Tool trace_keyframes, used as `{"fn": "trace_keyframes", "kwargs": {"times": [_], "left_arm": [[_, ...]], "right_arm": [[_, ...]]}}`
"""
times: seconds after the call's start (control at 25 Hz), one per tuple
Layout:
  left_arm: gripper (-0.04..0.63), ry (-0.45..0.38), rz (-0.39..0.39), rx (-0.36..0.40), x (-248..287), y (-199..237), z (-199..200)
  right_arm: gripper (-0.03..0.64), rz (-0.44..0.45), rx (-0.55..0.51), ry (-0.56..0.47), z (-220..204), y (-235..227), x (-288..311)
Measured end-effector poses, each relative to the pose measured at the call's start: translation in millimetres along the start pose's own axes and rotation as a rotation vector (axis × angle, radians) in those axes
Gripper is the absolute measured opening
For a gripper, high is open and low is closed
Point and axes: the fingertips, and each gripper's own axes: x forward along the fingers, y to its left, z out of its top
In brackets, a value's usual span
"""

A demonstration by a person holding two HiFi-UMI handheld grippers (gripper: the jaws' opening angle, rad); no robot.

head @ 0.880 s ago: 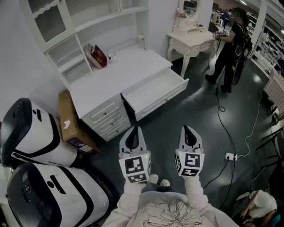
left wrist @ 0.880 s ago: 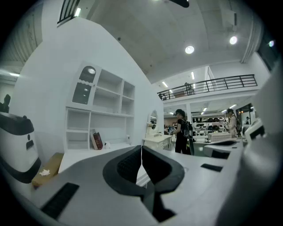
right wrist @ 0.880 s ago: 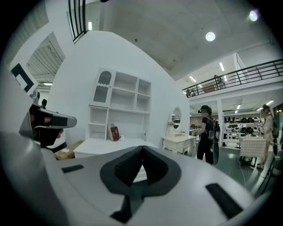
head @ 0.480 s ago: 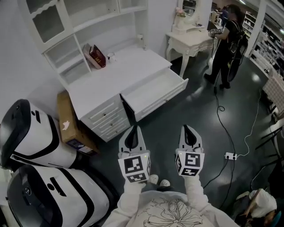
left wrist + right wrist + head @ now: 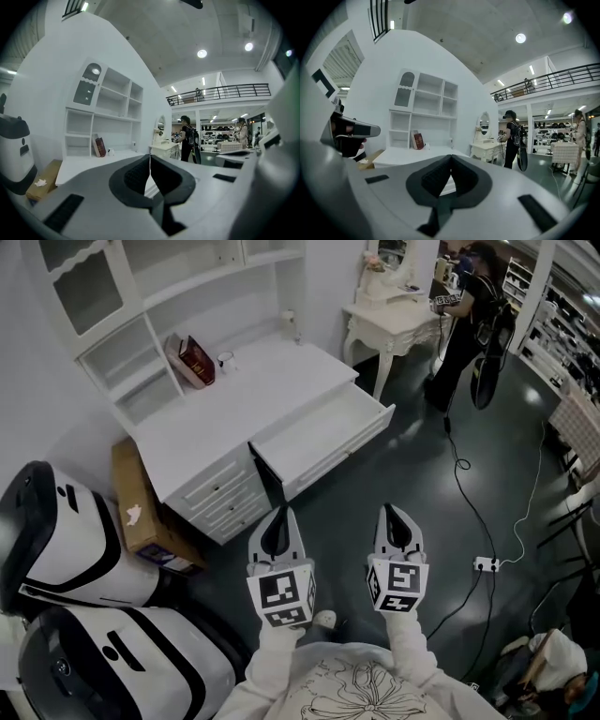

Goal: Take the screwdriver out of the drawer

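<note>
1. The screwdriver could not be made out in any view. The drawer (image 5: 323, 427) stood pulled open at the centre of the head view, and its inside looked plain white from there.
2. That drawer jutted toward the right of the frame from a white desk (image 5: 234, 404). A red book (image 5: 199, 360) leaned on the desk's top toward the upper left, below the shelves.
3. The left gripper (image 5: 279, 512) sat in the lower middle of the frame, below the drawer and well apart from it. It was clenched, the pads meeting at the tip with nothing between them.
4. The right gripper (image 5: 392, 510) was level with it, just to the right, also clenched on nothing. Both pointed up the frame toward the desk.
5. A cardboard box (image 5: 131, 507) lay on the floor against the desk's left side, with two white machines (image 5: 66, 540) in the lower left corner.
6. A dressing table (image 5: 394, 320) stood at the upper right, with a person (image 5: 469, 315) beside it. A power strip (image 5: 486, 564) lay on the dark floor at the right.
</note>
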Motion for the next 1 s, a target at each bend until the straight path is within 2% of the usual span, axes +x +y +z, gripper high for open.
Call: {"fn": "trace_keyframes", "kwargs": {"times": [0.48,0.76,1.0], "left_arm": [[0.008,0.048,-0.045,-0.001,25,1,-14],[0.008,0.062,-0.02,0.002,54,2,-17],[0.008,0.068,0.023,0.005,99,5,-16]], "right_arm": [[0.003,-0.033,0.009,0.047,-14,-2,18],[0.003,-0.018,0.025,0.056,-19,-14,52],[0.003,0.015,0.025,0.051,-16,-32,100]]}}
